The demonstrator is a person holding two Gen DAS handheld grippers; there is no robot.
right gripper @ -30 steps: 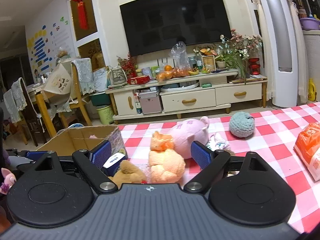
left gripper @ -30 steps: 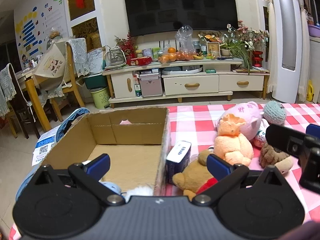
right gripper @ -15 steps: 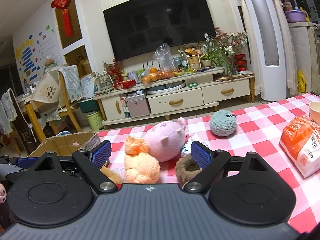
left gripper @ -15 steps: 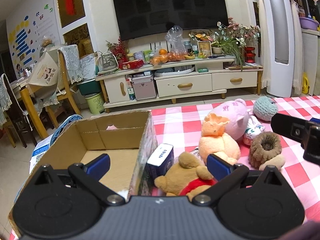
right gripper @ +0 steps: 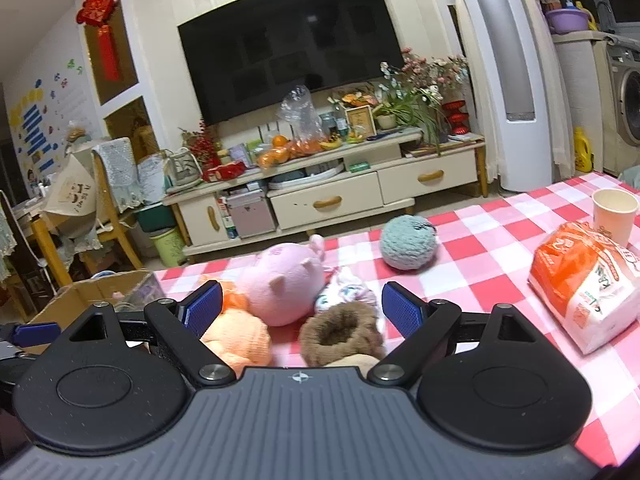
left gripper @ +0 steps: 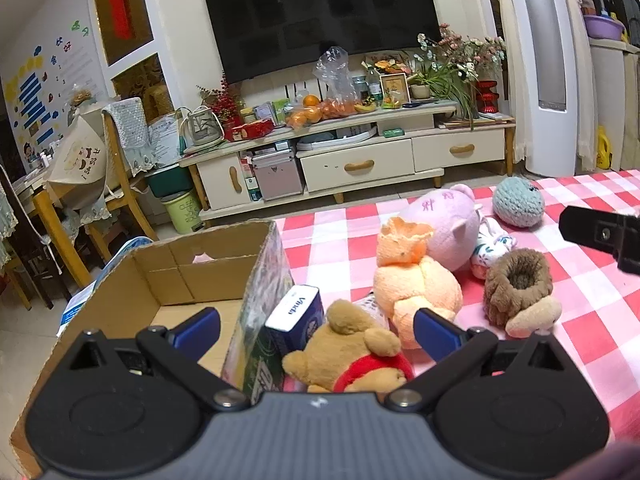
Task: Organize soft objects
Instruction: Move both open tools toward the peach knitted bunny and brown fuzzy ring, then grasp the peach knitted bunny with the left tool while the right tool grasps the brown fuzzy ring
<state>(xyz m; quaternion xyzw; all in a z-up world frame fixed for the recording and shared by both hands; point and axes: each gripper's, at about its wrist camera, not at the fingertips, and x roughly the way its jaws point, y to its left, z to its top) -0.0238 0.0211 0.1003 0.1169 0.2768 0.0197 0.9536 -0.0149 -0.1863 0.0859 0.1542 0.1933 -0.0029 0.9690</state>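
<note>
Soft toys lie on the red-checked tablecloth [left gripper: 592, 320]: a brown bear in a red shirt [left gripper: 352, 352], an orange plush [left gripper: 416, 280], a pink pig [left gripper: 444, 224], a brown furry toy [left gripper: 516, 288], a teal yarn ball [left gripper: 518, 202] and a small white floral toy [left gripper: 490, 246]. An open cardboard box [left gripper: 168, 276] stands at the left. My left gripper [left gripper: 316, 328] is open, over the box's right wall and the bear. My right gripper [right gripper: 300, 306] is open above the brown furry toy [right gripper: 340, 332], beside the pig [right gripper: 284, 280] and orange plush [right gripper: 236, 340].
A blue-and-white Vinda tissue box [left gripper: 296, 320] leans against the box's outer wall. An orange-and-white packet [right gripper: 584, 284] and a paper cup [right gripper: 614, 212] sit at the right of the table. A TV cabinet and chairs stand beyond the table's far edge.
Both grippers have moved to the right. The left one went from over the box's inside to over its right wall and the bear. The right one now hangs over the brown furry toy.
</note>
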